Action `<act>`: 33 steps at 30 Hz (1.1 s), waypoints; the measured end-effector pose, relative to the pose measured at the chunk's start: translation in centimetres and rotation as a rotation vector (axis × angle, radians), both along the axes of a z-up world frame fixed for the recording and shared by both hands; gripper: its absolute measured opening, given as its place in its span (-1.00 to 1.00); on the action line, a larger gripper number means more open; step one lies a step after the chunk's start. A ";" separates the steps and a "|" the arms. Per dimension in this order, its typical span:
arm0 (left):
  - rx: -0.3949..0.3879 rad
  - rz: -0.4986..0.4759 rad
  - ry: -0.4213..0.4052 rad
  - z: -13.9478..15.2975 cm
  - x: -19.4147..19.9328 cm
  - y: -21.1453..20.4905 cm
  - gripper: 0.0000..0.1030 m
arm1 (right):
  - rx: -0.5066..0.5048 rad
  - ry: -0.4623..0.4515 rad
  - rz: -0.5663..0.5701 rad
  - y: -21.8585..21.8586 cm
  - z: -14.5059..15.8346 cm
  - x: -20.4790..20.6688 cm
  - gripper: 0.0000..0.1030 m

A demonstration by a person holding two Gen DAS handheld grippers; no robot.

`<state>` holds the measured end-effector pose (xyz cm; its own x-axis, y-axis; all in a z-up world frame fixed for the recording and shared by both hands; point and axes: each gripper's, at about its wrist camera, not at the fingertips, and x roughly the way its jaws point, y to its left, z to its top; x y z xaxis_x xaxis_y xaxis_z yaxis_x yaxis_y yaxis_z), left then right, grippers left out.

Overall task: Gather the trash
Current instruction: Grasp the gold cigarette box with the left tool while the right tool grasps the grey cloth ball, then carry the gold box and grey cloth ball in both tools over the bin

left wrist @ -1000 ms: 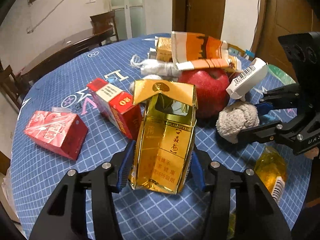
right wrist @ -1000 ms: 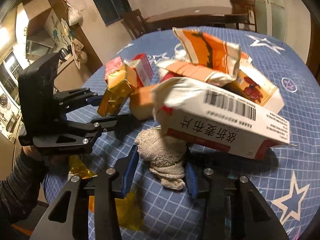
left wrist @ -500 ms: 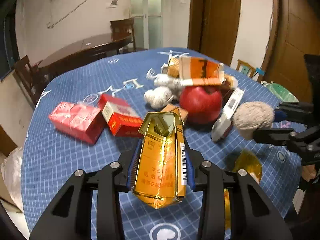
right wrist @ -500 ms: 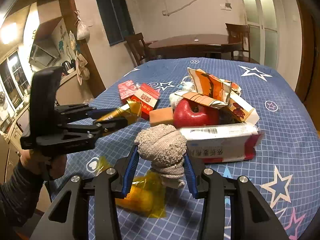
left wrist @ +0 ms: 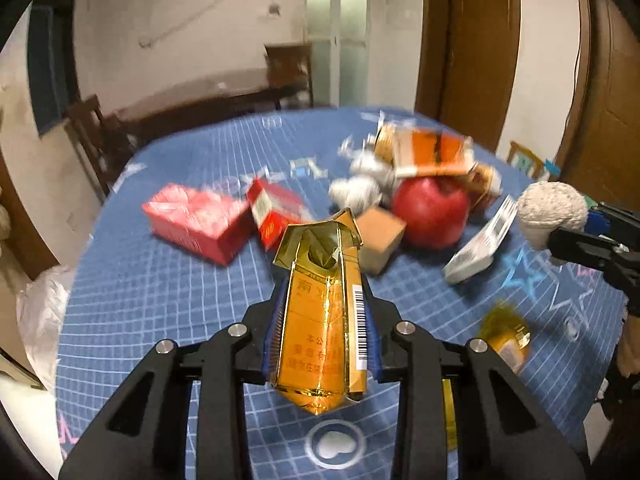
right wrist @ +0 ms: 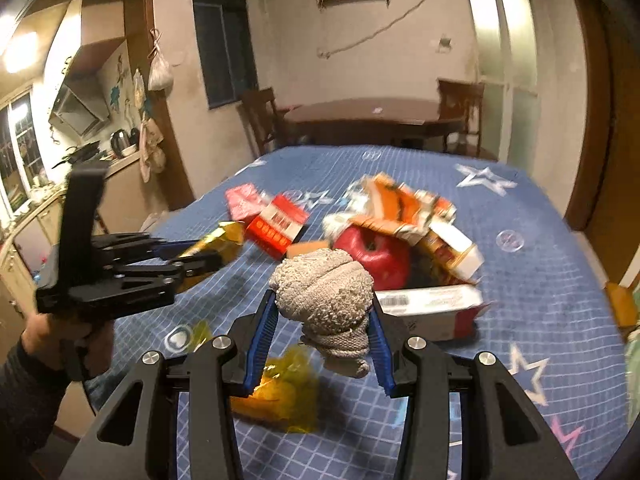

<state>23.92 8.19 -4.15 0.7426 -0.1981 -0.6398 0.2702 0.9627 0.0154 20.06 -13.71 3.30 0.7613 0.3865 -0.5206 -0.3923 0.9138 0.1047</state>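
— What did you have in each hand, and where was it?

— My left gripper [left wrist: 320, 336] was clamped on the gold pack [left wrist: 320, 320], pinched low on its two flat sides and held in the air over the near edge of the table [left wrist: 160, 300]. My right gripper [right wrist: 322, 320] was closed on the cloth ball [right wrist: 324, 292], also off the table, on the near side of the apple [right wrist: 374, 252].

— How did you judge they would handle?

— The pack looked to me like thin card under foil: light, hollow, top torn open, so it would crush if I squeezed harder, and the foil could slip. The flat faces were the right place to grip. The ball seemed soft and light; it gave under my pads [right wrist: 262, 328], and a loose tail hung below them, so I judged a grip across its thick middle safest.

— And the rest of the heap?

— Going down in size: the red box [left wrist: 196, 220] left of the apple, the white carton [right wrist: 430, 306] lying on its near right, the orange wrapper [right wrist: 400, 208] draped over the apple, the brown cube [left wrist: 378, 236] against its near left. All looked light except the apple itself.

— What could you not make out?

— No bin showed in either view. The heap was motion-blurred, so its print was unreadable. What lay under the wrapper, behind the apple, was hidden. The yellow film [right wrist: 280, 392] was partly covered by my own fingers.
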 end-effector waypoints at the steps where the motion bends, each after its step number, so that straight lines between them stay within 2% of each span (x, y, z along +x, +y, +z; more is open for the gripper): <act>1: -0.003 0.005 -0.019 0.4 -0.5 -0.3 -0.39 | -0.008 -0.024 -0.015 -0.2 0.4 -0.4 -0.13; 9: -0.046 0.014 -0.190 4.9 -4.3 -5.0 -0.39 | -0.031 -0.186 -0.137 -3.0 3.9 -4.5 -0.13; 16: -0.074 0.004 -0.304 7.6 -6.2 -9.0 -0.38 | -0.037 -0.239 -0.240 -7.2 6.2 -7.4 -0.13; 23: -0.089 -0.078 -0.313 8.2 -5.9 -14.7 -0.37 | -0.042 -0.251 -0.318 -12.3 7.7 -9.0 -0.13; 33: -0.123 -0.201 -0.304 8.4 -4.8 -22.5 -0.37 | -0.069 -0.244 -0.460 -22.4 8.8 -11.7 -0.12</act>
